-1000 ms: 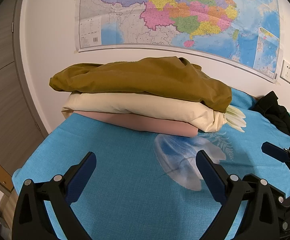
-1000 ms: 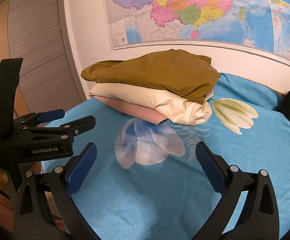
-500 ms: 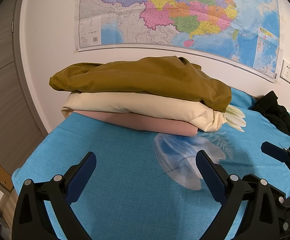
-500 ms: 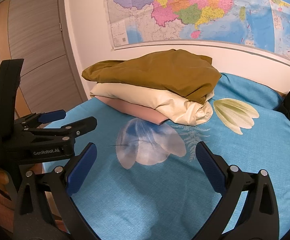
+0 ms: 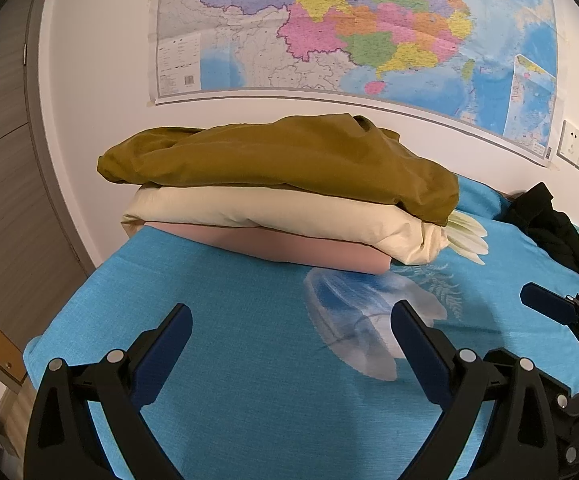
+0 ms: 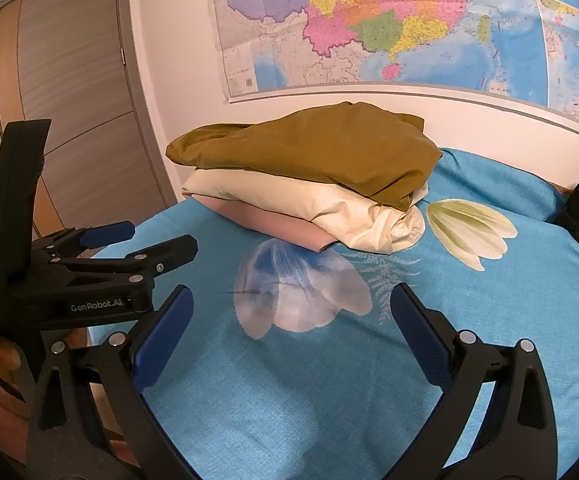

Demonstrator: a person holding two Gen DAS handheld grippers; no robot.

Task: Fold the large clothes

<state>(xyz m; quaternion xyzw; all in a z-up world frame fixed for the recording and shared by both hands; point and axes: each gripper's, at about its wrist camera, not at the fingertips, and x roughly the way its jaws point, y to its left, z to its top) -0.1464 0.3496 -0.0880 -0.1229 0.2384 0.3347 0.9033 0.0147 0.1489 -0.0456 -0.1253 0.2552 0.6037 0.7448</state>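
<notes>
The stack of folded clothes [image 5: 281, 196] is sitting at the centre of both frames, on the far end of the bed by the wall: an olive-brown garment [image 5: 289, 156] on top, a cream one [image 5: 273, 212] under it, a pink one [image 5: 289, 248] lying on the blue bedspread [image 5: 249, 344]. Nothing in the stack is differing from the frames a second ago; it is lying just as it was. The left hand-held gripper [image 5: 291, 334] is still hovering spread wide at the bottom of its frame, holding nothing, and the right hand-held gripper [image 6: 291, 320] is likewise staying spread and empty. A black garment [image 5: 553, 236] is lying crumpled at the right edge. A wall map [image 5: 353, 24] is filling the upper frame, and a wooden door [image 6: 69, 92] is standing at upper left in the right view. Nothing is lying between the fingers and the stack.
</notes>
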